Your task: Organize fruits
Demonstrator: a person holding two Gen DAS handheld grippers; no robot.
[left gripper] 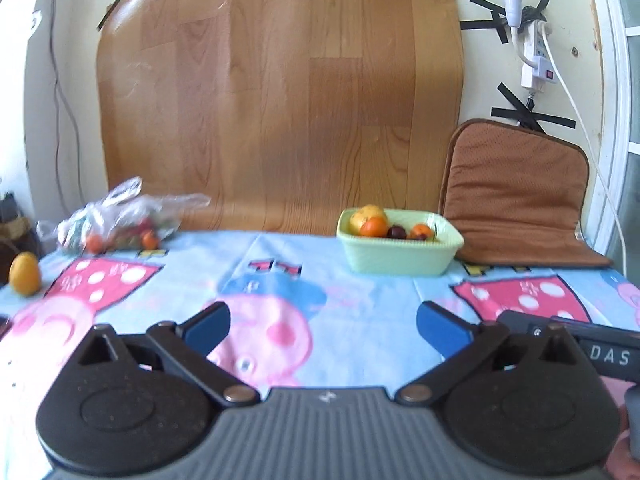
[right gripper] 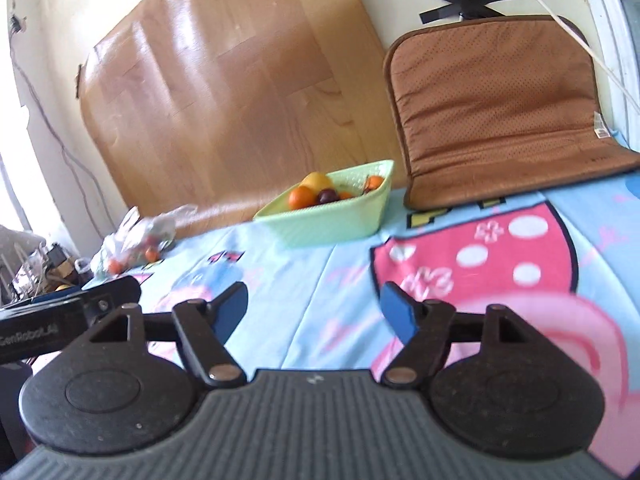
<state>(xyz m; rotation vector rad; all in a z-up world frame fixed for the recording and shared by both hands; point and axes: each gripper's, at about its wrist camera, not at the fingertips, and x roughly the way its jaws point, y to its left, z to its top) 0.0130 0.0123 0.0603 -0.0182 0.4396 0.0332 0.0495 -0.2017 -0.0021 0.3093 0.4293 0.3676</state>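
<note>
A pale green basket [left gripper: 400,258] stands at the back of the table and holds a yellow fruit [left gripper: 366,216], oranges [left gripper: 374,227] and a dark plum [left gripper: 397,232]. It also shows in the right wrist view [right gripper: 332,220]. A clear plastic bag of fruit [left gripper: 116,220] lies at the back left, also in the right wrist view [right gripper: 136,240]. A loose yellow fruit [left gripper: 25,274] stands at the left edge. My left gripper [left gripper: 323,328] is open and empty above the cloth. My right gripper [right gripper: 314,312] is open and empty too.
A cartoon-print tablecloth [left gripper: 280,280] covers the table. A brown seat cushion [left gripper: 516,196] leans on the wall right of the basket. A wood-pattern sheet [left gripper: 280,100] is taped to the wall. A power strip and cables [left gripper: 536,56] hang at the right.
</note>
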